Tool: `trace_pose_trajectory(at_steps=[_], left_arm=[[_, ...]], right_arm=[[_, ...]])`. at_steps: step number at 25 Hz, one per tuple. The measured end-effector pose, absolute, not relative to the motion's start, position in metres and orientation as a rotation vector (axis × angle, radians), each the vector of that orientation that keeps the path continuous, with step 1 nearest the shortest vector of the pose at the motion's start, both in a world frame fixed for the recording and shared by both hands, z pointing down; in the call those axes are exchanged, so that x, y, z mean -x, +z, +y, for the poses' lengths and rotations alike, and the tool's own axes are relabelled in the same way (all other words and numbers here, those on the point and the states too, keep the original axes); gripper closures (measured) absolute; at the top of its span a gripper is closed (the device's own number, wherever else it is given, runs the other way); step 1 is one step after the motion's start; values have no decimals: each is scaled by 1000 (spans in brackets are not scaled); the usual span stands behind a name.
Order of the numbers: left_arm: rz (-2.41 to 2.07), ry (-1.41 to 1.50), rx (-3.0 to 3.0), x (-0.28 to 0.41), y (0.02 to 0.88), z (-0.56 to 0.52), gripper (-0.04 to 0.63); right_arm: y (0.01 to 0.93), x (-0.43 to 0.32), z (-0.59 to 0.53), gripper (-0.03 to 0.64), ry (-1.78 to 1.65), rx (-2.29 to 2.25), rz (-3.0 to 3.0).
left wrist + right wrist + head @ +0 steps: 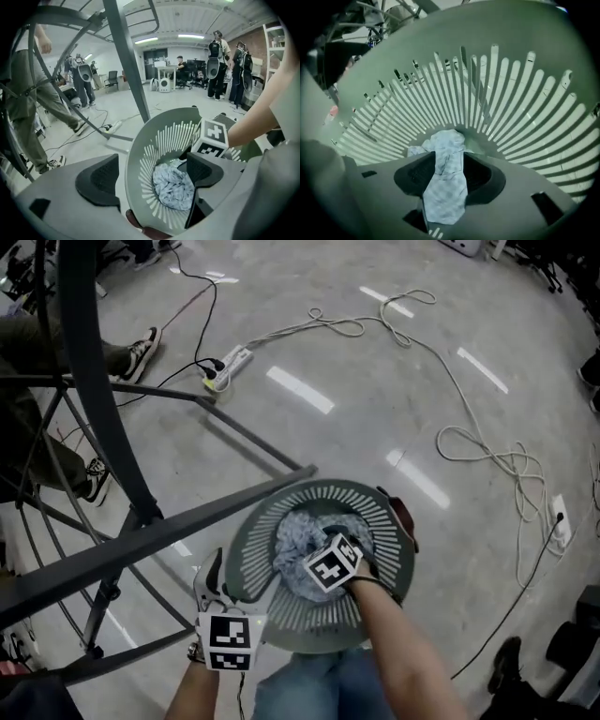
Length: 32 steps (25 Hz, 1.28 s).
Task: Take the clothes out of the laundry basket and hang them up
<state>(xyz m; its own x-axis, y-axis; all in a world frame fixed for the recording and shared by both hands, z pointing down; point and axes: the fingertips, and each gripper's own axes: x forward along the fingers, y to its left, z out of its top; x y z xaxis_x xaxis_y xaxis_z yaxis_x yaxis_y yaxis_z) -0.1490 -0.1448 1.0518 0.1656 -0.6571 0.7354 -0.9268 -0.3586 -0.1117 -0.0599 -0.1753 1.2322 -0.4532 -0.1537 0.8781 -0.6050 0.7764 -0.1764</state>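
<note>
A round grey-green slatted laundry basket (319,487) stands on the floor below me. Inside lies a crumpled pale blue cloth (298,542). My right gripper (449,161) is down inside the basket, shut on a fold of that cloth (446,178), which runs up between its pads. In the head view only its marker cube (333,563) and the forearm show. My left gripper (152,176) is open, its jaws wide apart either side of the basket's near rim (136,154), holding nothing. From the head view it sits at the basket's left edge (220,582).
A dark metal drying rack (141,540) rises at the left, one bar slanting over the basket's left side. A power strip (230,367) and loose cables (487,451) lie on the floor. A person's shoe (141,352) is at far left. People stand in the background (218,61).
</note>
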Motion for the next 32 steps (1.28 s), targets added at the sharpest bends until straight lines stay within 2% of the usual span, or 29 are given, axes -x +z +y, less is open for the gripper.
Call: trace_pose_trajectory(at_steps=[10,12,14,15,20,32], left_arm=[[-1560,1011,-2123,160,1075,-149,147],[-1570,1013,-2115,162,1076,-149,150],[-1575,1017,-2105,163,1076,-148,160],[-1574,1020,-2099,163,1074,-146,166],[-1526,1016,-2076,149,1044,-130,179],[-1470,930,-2168,105,890,-115,203]], right_arm=[[1320,76,-174,479,487,-409,-1927],[1323,76,-169,534,486,-372,-1930],[1318,73,-168,551,483,-364,-1919],[1310,71,-169,580,483,-377,-1916],[1243,55,-153,583,499,-380,-1947],[1014,10,-122,584,599,-520,-2021]])
